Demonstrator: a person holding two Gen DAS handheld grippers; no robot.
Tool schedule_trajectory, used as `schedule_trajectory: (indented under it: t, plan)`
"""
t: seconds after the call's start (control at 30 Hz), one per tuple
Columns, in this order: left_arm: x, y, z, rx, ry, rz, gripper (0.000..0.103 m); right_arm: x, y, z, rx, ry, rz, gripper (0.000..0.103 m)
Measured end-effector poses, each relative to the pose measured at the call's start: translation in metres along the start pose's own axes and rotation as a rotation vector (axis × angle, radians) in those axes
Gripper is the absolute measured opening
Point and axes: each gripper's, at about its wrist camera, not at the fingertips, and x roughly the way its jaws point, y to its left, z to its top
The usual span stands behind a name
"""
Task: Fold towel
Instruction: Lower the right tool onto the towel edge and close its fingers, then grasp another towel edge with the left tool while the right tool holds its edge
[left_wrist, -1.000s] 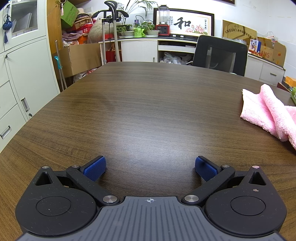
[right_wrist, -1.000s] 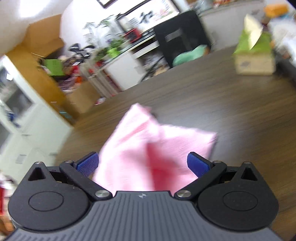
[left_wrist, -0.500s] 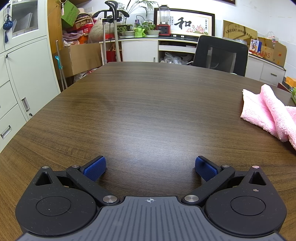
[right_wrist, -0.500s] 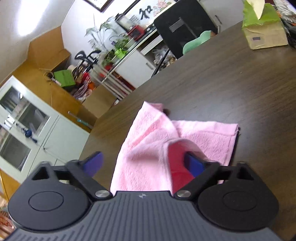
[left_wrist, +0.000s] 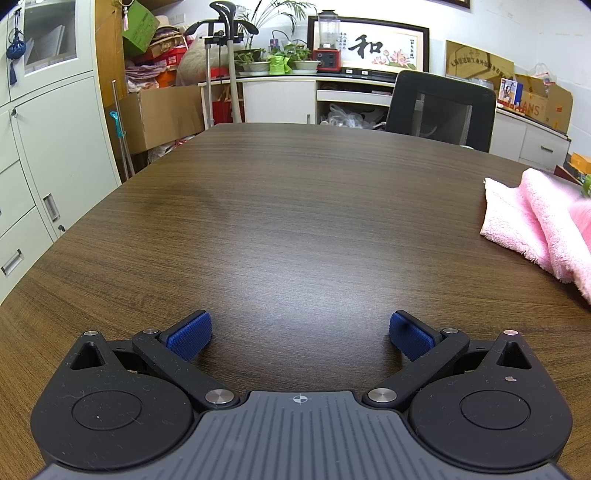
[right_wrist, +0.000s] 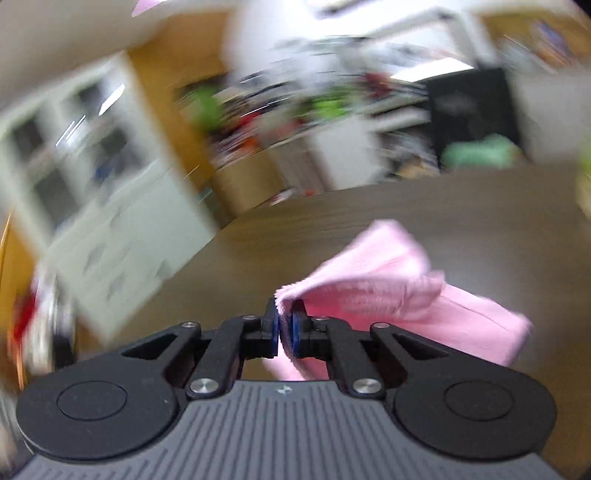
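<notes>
The right gripper (right_wrist: 283, 328) has just closed, pinching the pink towel (right_wrist: 388, 291) by its edge above the table (right_wrist: 498, 206); the room behind seems blurred; the left gripper (left_wrist: 299, 334) hovers wide open, empty.

Framed scroll (left_wrist: 370, 47) — 和; box (left_wrist: 546, 106) — "ANS".
</notes>
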Motion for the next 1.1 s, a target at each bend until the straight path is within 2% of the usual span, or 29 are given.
schedule_trajectory:
  t: [0.1, 0.27, 0.5, 0.57, 0.63, 0.7, 0.77, 0.9, 0.97, 1.1]
  plan:
    - [0.0, 0.0, 0.0, 0.0, 0.0, 0.0, 0.103, 0.01, 0.04, -0.029, -0.188, 0.157, 0.084, 0.008]
    - [0.0, -0.001, 0.0, 0.007, -0.002, -0.008, 0.103, 0.012, 0.065, -0.058, -0.257, 0.293, 0.167, 0.01]
    - [-0.005, -0.017, 0.008, 0.088, 0.003, -0.088, 0.103, 0.004, 0.049, -0.059, -0.129, 0.271, 0.166, 0.016]
    - [-0.016, -0.03, 0.019, 0.132, -0.045, -0.106, 0.103, 0.002, 0.045, -0.06, -0.098, 0.258, 0.169, 0.022]
    - [-0.024, -0.042, 0.031, 0.163, -0.077, -0.127, 0.103, 0.002, 0.043, -0.062, -0.066, 0.243, 0.174, 0.039]
    - [-0.029, -0.054, 0.043, 0.184, -0.085, -0.158, 0.103, 0.002, 0.042, -0.064, -0.066, 0.24, 0.171, 0.043]
    - [-0.035, -0.08, 0.067, 0.213, -0.084, -0.228, 0.103, 0.004, 0.05, -0.067, -0.112, 0.252, 0.144, 0.043]
    - [-0.028, -0.132, 0.099, 0.255, -0.037, -0.302, 0.103, 0.01, 0.056, -0.07, -0.138, 0.26, 0.128, 0.042]
    - [-0.021, -0.156, 0.107, 0.296, -0.012, -0.322, 0.103, 0.009, 0.053, -0.071, -0.115, 0.259, 0.137, 0.042]
    - [0.0, -0.212, 0.12, 0.405, 0.026, -0.314, 0.103, 0.008, 0.052, -0.072, -0.101, 0.262, 0.152, 0.043]
